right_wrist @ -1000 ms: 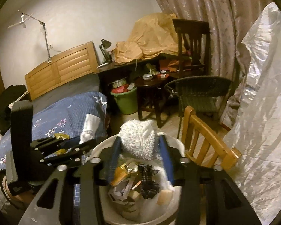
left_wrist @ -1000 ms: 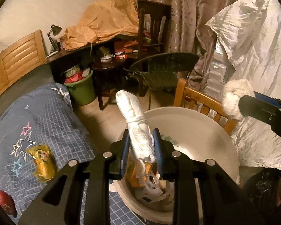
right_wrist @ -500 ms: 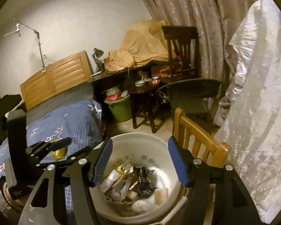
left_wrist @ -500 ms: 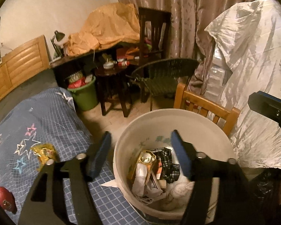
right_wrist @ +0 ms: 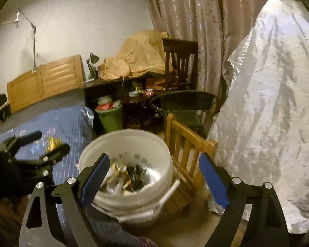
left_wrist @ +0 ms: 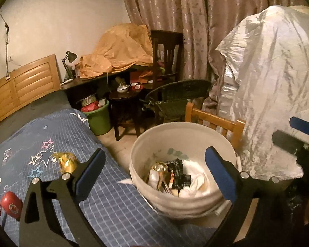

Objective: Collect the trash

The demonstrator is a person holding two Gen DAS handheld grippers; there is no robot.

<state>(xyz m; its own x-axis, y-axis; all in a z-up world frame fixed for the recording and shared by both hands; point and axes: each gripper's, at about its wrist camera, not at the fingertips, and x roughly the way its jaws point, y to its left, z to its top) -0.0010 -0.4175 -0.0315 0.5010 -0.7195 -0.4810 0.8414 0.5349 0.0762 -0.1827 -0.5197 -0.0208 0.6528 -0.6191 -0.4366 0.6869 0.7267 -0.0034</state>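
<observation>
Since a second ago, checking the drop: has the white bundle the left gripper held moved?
Yes. It has left the left gripper, whose jaws have just been opening, and white pieces now lie in the white bucket beside the bed.

We see a round white plastic bucket (left_wrist: 183,203) standing upright beside the bed, just in front of a small wooden chair. Faint greenish print marks its inner wall, and its white handle hangs down the outer side. The bucket is partly filled with trash (left_wrist: 175,179): crumpled white wads, a dark checked wrapper, a shiny gold wrapper and an orange scrap, all heaped loosely on its bottom. On the blue checked bedcover, well apart from the bucket, lies a crumpled gold foil wrapper (left_wrist: 67,161). Nearer the edge of our left view a round red packet (left_wrist: 11,204) rests on the same cover.
</observation>
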